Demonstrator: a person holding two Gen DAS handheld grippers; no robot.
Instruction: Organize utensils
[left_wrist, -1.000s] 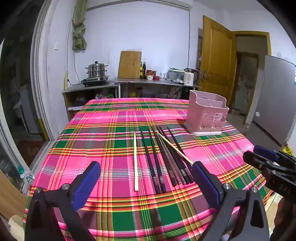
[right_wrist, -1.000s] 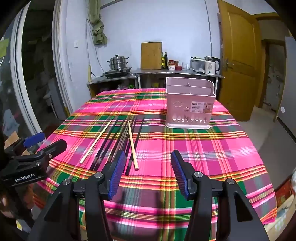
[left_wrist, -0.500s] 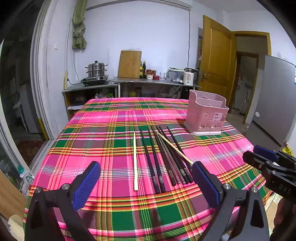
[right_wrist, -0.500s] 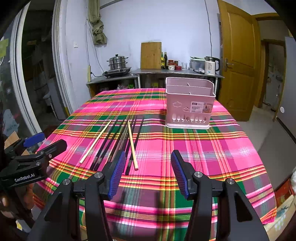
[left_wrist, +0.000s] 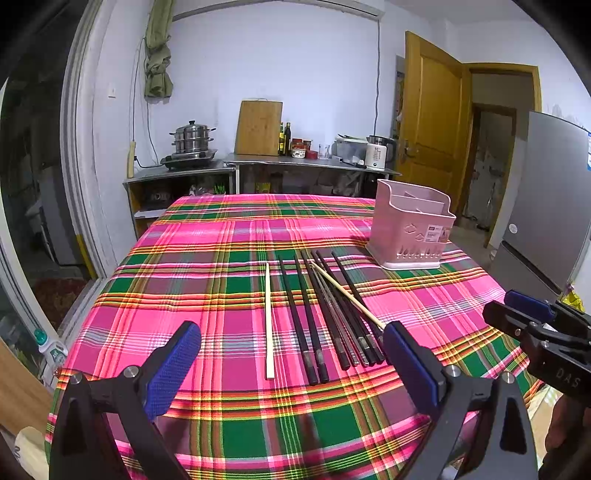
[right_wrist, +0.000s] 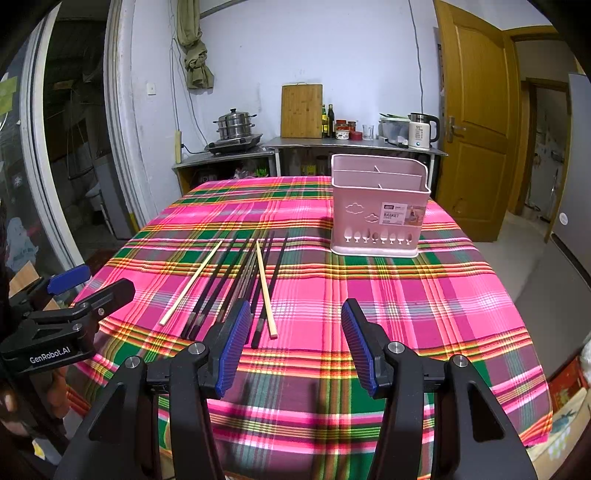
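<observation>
Several black chopsticks lie side by side on the plaid tablecloth, with two pale wooden chopsticks among them: one straight at the left, one slanted across the dark ones. An empty pink utensil basket stands upright beyond them to the right. My left gripper hovers open near the chopsticks' near ends. My right gripper is open, empty, just right of the pile.
The table's front edge drops off below both grippers. A counter with a steamer pot, cutting board, bottles and a kettle stands against the far wall. A wooden door is at the right.
</observation>
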